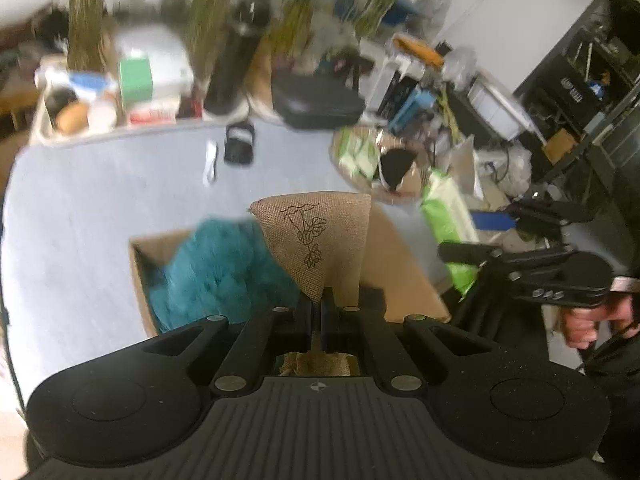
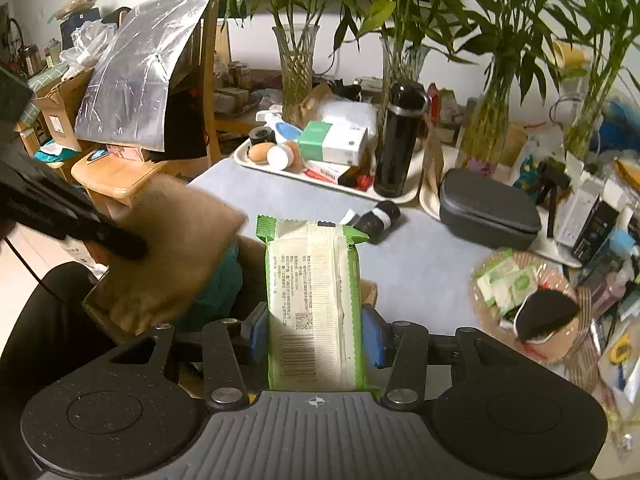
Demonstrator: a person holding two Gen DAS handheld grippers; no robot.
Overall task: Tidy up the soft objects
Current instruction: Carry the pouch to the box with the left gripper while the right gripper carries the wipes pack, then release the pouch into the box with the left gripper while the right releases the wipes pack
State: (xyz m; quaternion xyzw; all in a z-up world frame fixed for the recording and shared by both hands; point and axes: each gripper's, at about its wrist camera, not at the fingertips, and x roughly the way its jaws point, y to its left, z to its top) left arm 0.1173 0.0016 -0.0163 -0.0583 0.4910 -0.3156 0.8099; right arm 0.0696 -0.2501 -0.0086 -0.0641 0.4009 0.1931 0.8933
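My left gripper is shut on a burlap pouch with a flower drawing, held above an open cardboard box on the blue-grey table. A teal fluffy cloth lies inside the box. My right gripper is shut on a green and white pack of wipes, its blue pads pressing both long sides. In the right wrist view the burlap pouch hangs at the left over the teal cloth, with the left gripper on it. The right gripper with its wipes pack shows beside the box.
A round woven basket at the right holds small green packs and a black item. A rolled black sock lies mid-table. At the back stand a tray of sundries, a black flask, a grey case and bamboo vases.
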